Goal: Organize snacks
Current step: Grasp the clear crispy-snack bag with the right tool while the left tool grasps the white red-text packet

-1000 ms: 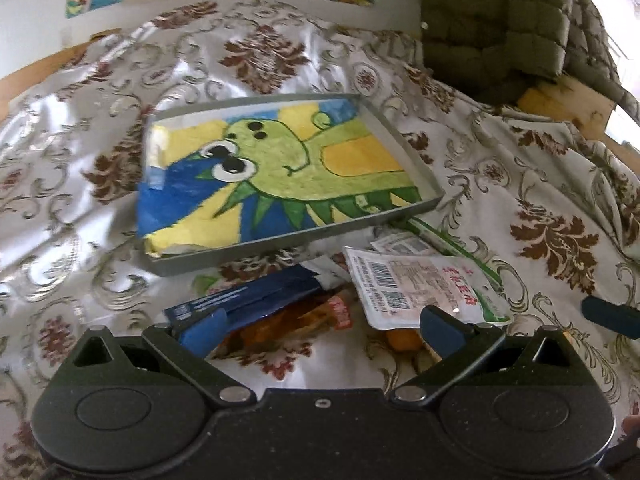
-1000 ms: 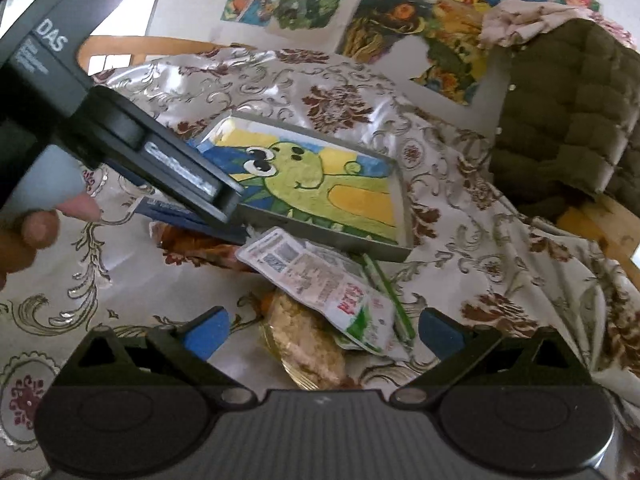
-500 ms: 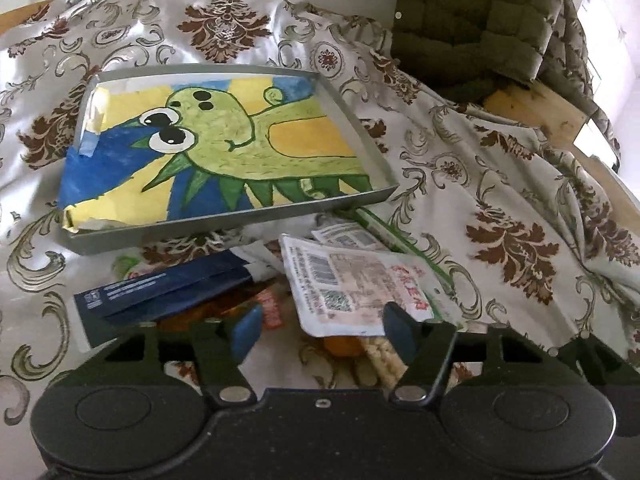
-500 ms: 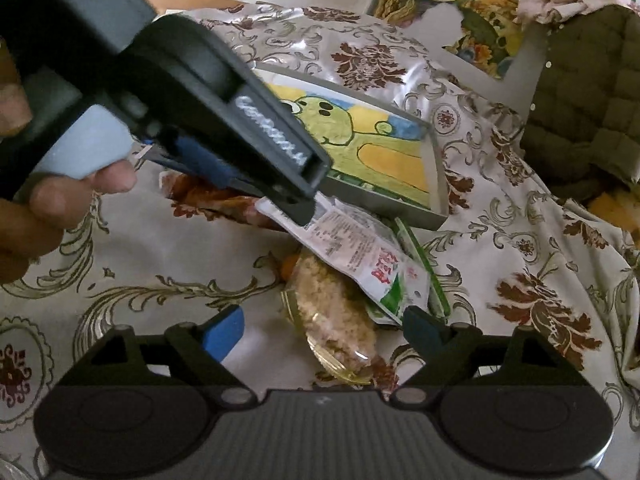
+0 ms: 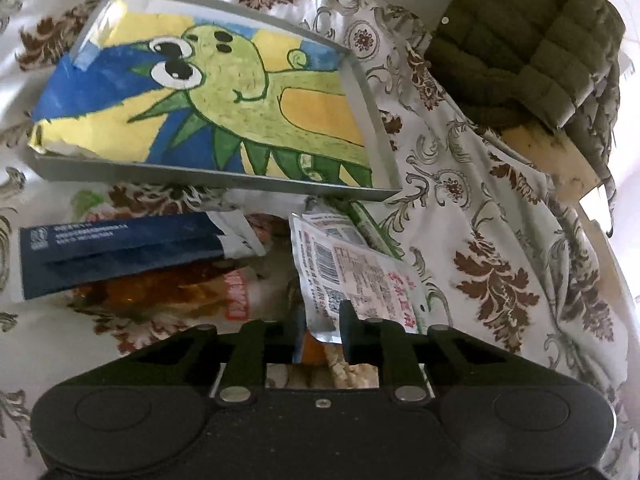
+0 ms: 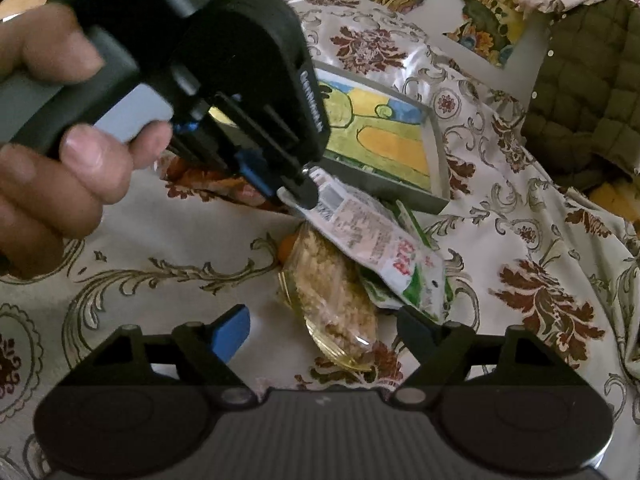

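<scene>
The left tool (image 5: 320,322), whose jaws have just been closing, now pinches the near corner of the flat white plastic snack pouch with barcode and red lettering (image 5: 352,270), which lies on the damask-clothed desk (image 6: 160,240) just in front of the shallow grey tray lined with a green cartoon dinosaur drawing (image 5: 224,176). The pouch looks light, floppy and slick (it will likely droop from one corner), so the sealed edge seems the best hold. The right tool (image 6: 324,326) hangs wide, empty, over the clear packet of crumbly beige snack (image 6: 336,296).
</scene>
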